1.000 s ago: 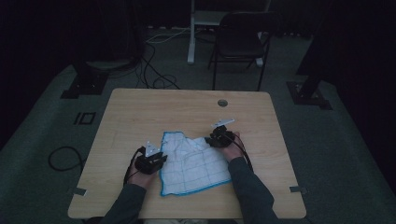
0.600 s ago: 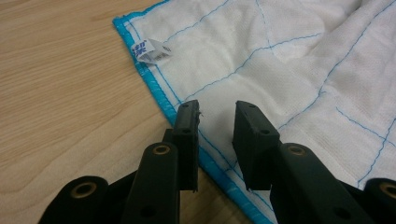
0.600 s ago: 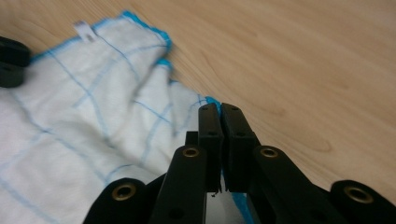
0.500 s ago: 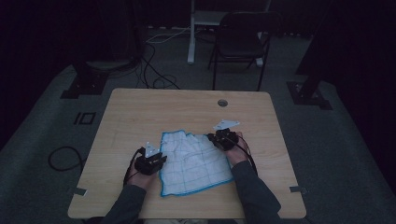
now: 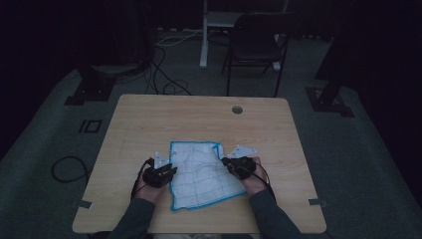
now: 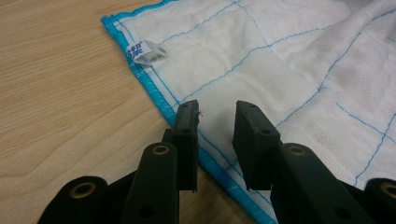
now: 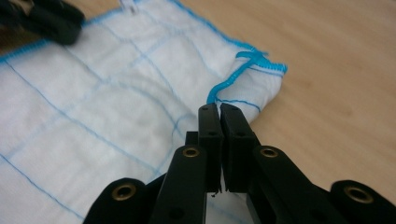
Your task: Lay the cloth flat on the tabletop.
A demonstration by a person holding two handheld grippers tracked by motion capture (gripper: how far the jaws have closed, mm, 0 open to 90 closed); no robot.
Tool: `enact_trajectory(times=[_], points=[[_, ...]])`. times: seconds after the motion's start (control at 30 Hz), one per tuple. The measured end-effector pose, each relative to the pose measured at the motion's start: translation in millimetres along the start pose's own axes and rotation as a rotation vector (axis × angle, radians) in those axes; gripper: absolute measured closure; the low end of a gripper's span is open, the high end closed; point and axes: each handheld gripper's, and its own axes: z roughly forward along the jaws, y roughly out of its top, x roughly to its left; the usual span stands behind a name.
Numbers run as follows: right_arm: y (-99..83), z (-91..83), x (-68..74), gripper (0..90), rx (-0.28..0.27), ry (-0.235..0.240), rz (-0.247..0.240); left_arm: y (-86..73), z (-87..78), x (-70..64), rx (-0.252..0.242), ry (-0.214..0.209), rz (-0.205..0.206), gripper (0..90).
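A white cloth with a blue grid and blue hem lies flat on the wooden table, near its front edge. My left gripper stands open at the cloth's left edge; in the left gripper view its jaws straddle the blue hem, and a small label lies beyond. My right gripper is at the cloth's right edge. Its jaws are shut just above the cloth, with nothing seen between them. The cloth's far right corner is folded over. The left gripper shows at the top left of the right gripper view.
A round cable hole sits near the table's far edge. Beyond the table stand a dark chair and a white post. Cables lie on the floor at the left, and black stand bases flank the table.
My right gripper has moved toward the person along the cloth's right edge, away from the folded far corner. The left gripper has stayed in place.
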Motion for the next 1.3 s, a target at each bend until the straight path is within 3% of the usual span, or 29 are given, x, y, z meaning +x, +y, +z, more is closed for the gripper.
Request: enact_trajectory(times=[0.1,0.13,0.33,0.63,0.73,0.77,0.87,1.0,1.1,1.3], points=[[-9.0,1.2,-4.5,88.2,0.004,-0.032,0.021,-0.1,0.0,-0.2,-0.001,0.001,0.001,71.1],[-11.8,-1.0,-10.9,88.2,-0.004,-0.068,0.045,-0.1,0.0,-0.1,-0.001,0.001,0.001,71.2],[-17.3,-5.9,-30.8,88.2,0.003,-0.157,0.089,1.2,0.5,0.7,0.005,0.004,0.011,71.7],[-21.9,5.6,-55.1,87.4,0.023,-0.208,0.139,14.0,11.1,8.6,0.027,0.009,0.018,71.3],[-21.7,9.8,-59.4,84.6,0.035,-0.219,0.146,16.5,13.2,8.9,0.033,0.008,0.017,70.7],[-19.6,12.8,-61.2,78.5,0.065,-0.231,0.123,18.1,15.2,9.4,0.030,0.009,0.015,70.5],[-15.4,8.6,-60.9,70.7,0.050,-0.252,0.122,19.7,16.6,10.8,0.034,0.006,0.017,70.2],[-10.9,-0.1,-58.3,67.1,0.014,-0.249,0.129,21.6,18.3,11.3,0.036,0.007,0.016,70.0],[-9.0,-10.2,-47.6,64.0,-0.023,-0.184,0.142,23.4,20.7,12.0,0.033,0.010,0.014,69.9],[-17.2,-11.5,-23.2,65.8,-0.025,-0.100,0.117,26.0,23.5,13.2,0.033,0.007,0.011,69.7]])
